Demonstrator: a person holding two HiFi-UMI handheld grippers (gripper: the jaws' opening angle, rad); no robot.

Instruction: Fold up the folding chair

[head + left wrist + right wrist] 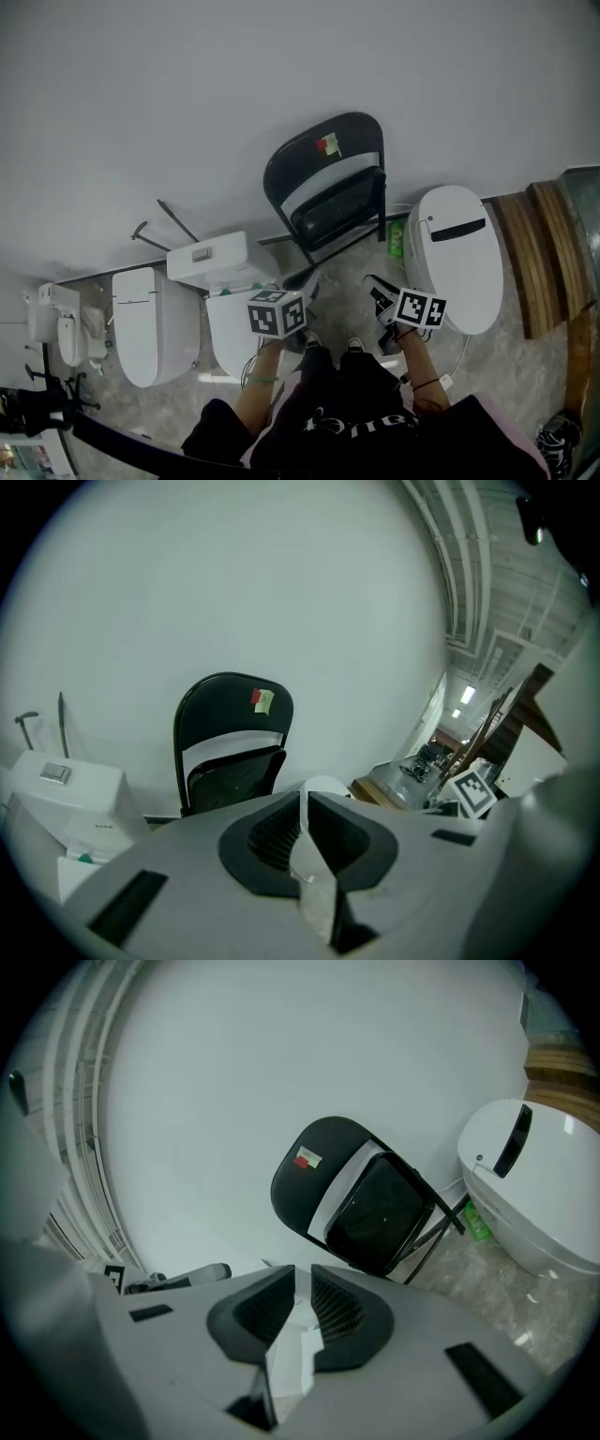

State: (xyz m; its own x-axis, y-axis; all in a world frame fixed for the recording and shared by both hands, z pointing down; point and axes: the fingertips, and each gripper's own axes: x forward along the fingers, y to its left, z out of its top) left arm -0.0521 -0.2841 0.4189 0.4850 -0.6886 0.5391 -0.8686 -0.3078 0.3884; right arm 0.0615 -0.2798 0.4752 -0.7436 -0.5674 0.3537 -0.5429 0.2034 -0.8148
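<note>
The black folding chair (328,183) leans against the white wall with its seat swung up flat against the backrest, which carries a red and yellow sticker. It also shows in the left gripper view (230,752) and, tilted, in the right gripper view (361,1199). Both grippers are held close to the person's body, well short of the chair and touching nothing. The left gripper (305,283) (303,799) has its jaws shut with nothing between them. The right gripper (382,298) (302,1283) is likewise shut and empty.
White toilets crowd the floor: one with a tank (225,281) just left of the chair, another (155,323) further left, a third (459,253) at the right. A green bottle (396,236) stands beside the chair's legs. Wooden boards (539,253) lie at the far right.
</note>
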